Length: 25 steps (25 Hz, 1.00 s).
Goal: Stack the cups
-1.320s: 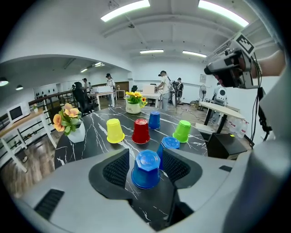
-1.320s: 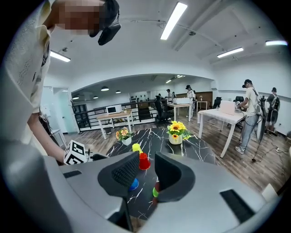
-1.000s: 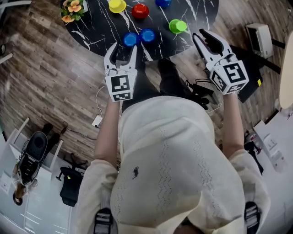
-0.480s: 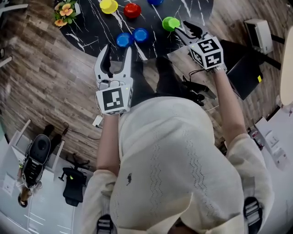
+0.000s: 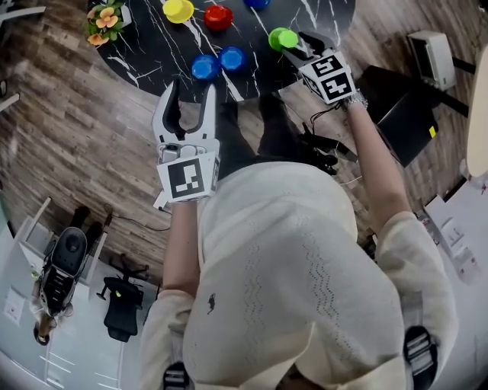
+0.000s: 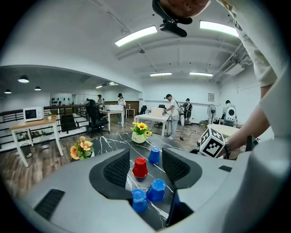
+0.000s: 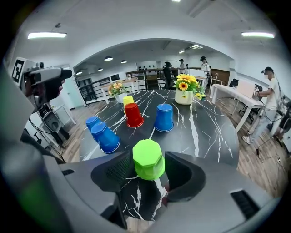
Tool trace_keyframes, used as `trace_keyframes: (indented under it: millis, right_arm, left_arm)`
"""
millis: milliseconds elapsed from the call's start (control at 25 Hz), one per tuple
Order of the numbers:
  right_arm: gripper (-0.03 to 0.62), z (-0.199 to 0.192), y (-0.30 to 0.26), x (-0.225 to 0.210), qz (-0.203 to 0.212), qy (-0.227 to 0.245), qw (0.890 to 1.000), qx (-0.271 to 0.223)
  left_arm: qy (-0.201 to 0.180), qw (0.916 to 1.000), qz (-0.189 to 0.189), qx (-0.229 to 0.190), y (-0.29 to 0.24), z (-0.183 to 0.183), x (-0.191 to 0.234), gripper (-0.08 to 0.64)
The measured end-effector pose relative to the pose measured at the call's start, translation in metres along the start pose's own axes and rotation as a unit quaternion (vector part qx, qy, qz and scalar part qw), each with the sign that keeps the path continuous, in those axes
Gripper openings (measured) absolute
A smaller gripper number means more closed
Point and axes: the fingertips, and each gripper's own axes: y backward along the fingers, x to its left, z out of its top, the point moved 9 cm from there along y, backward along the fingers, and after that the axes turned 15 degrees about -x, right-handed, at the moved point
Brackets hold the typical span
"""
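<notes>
A green cup (image 7: 148, 159) stands upside down on the black marble table (image 7: 204, 132), near its front edge. My right gripper (image 7: 149, 170) is lowered around it. Its jaws have just been opening, with the green cup between them, and the pads do not press it. In the head view that gripper (image 5: 301, 44) is beside the green cup (image 5: 283, 38). My left gripper (image 5: 189, 87) hovers open and empty before two blue cups (image 5: 206, 67) (image 5: 232, 58). A red cup (image 6: 139, 167) and another blue cup (image 6: 154, 155) stand further back. A yellow cup (image 5: 178, 10) is beside the red cup.
A sunflower pot (image 7: 184, 93) and a second flower bunch (image 5: 105, 19) stand on the table's far parts. Wooden floor surrounds the table. A black box (image 5: 400, 107) and cables lie on the floor to the right. People and desks fill the room behind.
My right gripper has come down from beside the table to the green cup and spread its jaws around it. My left gripper has risen a little nearer the camera.
</notes>
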Motion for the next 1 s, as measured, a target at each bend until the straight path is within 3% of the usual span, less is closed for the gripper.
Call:
trace_keyframes:
  millis: [80, 1000]
  right_arm:
    - [0.212, -0.002, -0.001, 0.001, -0.001, 0.005, 1.000, 0.002]
    - [0.210, 0.006, -0.015, 0.046, 0.084, 0.060, 0.995, 0.011]
  left_arm:
    - [0.001, 1.0000, 0.001, -0.002, 0.001, -0.001, 0.000, 0.244]
    - [0.001, 0.9999, 0.016, -0.001, 0.004, -0.007, 0.010, 0.244]
